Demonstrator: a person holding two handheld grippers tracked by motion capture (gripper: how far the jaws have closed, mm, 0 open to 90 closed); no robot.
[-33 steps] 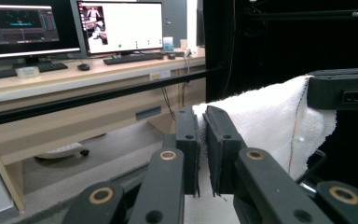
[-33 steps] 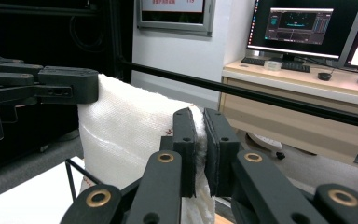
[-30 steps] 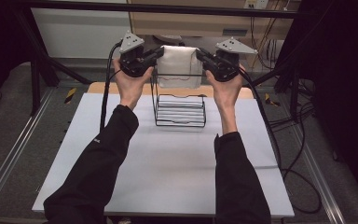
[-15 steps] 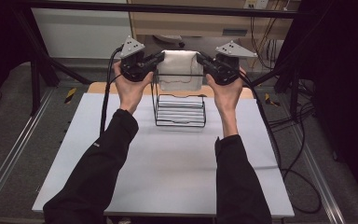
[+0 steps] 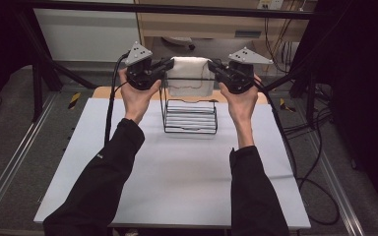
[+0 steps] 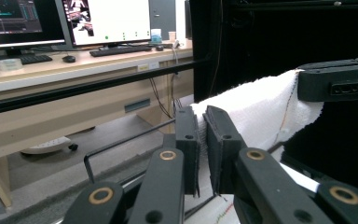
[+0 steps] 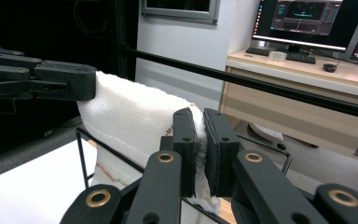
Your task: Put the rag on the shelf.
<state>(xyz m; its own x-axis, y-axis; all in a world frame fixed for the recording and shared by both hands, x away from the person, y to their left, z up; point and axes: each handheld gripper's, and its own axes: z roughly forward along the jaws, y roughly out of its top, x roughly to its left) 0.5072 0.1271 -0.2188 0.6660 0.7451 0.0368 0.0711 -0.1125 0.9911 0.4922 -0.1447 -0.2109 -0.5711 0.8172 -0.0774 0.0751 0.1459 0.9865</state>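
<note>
Left gripper (image 5: 166, 65) pinched tight on one top corner of the white woven cloth with red stitching (image 5: 191, 76), held stretched over the black wire rack (image 5: 190, 112) on the white table (image 5: 177, 172). Right gripper (image 5: 213, 67) clamped on the other corner.

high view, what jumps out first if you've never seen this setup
A white towel stretched in the air between the left gripper and right gripper, each shut on one end, above the far middle of the white table. Under it stands a black wire rack, the towel hanging over its far top bar.
</note>
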